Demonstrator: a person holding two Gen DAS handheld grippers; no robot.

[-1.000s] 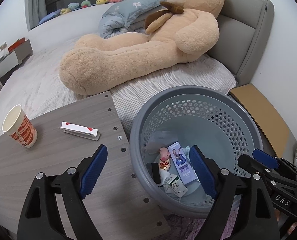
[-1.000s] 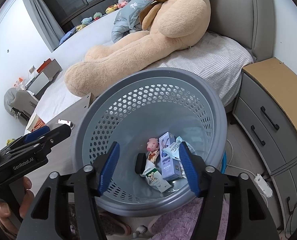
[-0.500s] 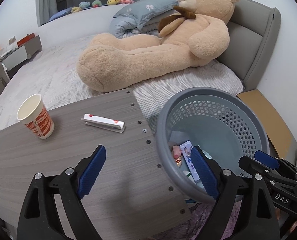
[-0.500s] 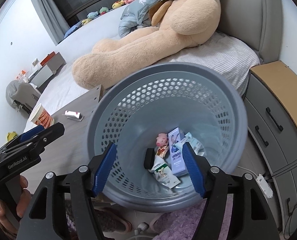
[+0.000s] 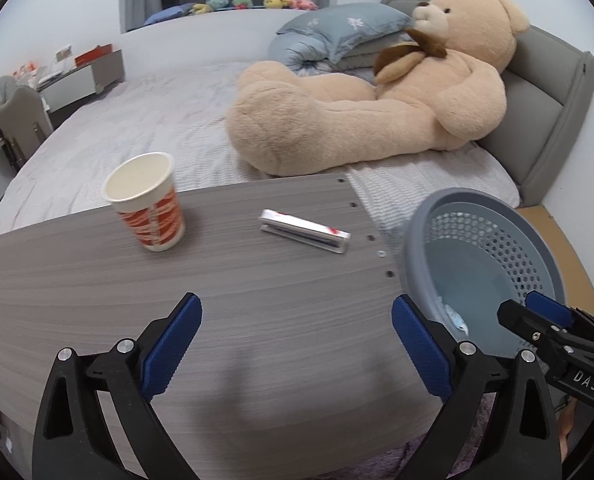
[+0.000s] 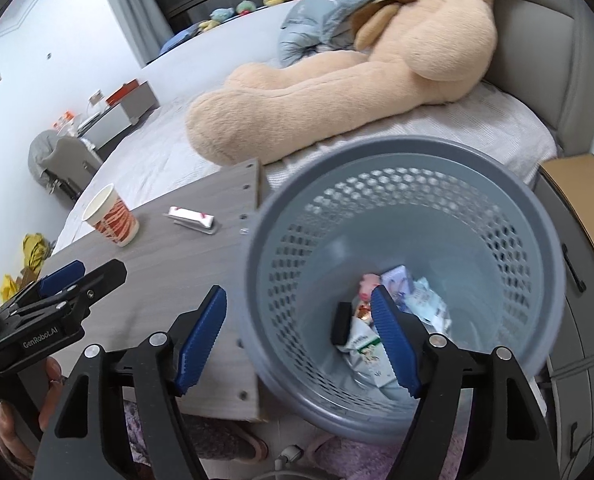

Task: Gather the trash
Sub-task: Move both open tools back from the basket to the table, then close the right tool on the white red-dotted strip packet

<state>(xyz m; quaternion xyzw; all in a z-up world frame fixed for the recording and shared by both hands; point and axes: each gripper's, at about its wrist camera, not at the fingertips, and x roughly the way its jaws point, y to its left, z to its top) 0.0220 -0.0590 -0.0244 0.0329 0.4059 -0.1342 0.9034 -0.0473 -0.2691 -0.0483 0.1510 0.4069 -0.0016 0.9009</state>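
Task looked partly done: the grey perforated basket (image 6: 413, 184) already held several bits of trash (image 6: 381, 320) on its bottom, small cartons and wrappers, a pink figure-like piece and a dark block, exact count unclear. The basket stood just off the right edge of the wooden table (image 5: 217, 280), touching or nearly touching it, can't tell which. Two things were left on the table: a paper cup (image 5: 147, 200) with orange print, upright, toward the far edge and left of centre, and a flat white packet (image 5: 305, 230) with red marks, lying near the far right corner close to the row of screw holes. Cup and packet were apart, neither touched by anything. Left gripper (image 5: 293, 340) hovered over the near part of the table, jaws opening, nothing between them, only bare tabletop showing through the gap. Right gripper (image 6: 297, 336) straddled the basket's near-left rim in its own view, jaws also opening, empty; rim and trash seen between the pads lay below, not gripped. From the left view the right gripper's tips sat over the basket. A hand (image 6: 25, 408) showed under the left gripper's handle at the lower left of the right view. Judged remaining: pick up the packet and the cup and drop both in the basket; packet seemed the nearer target for the left gripper. Bed with the big teddy bear (image 5: 377, 112) behind, not part of the job
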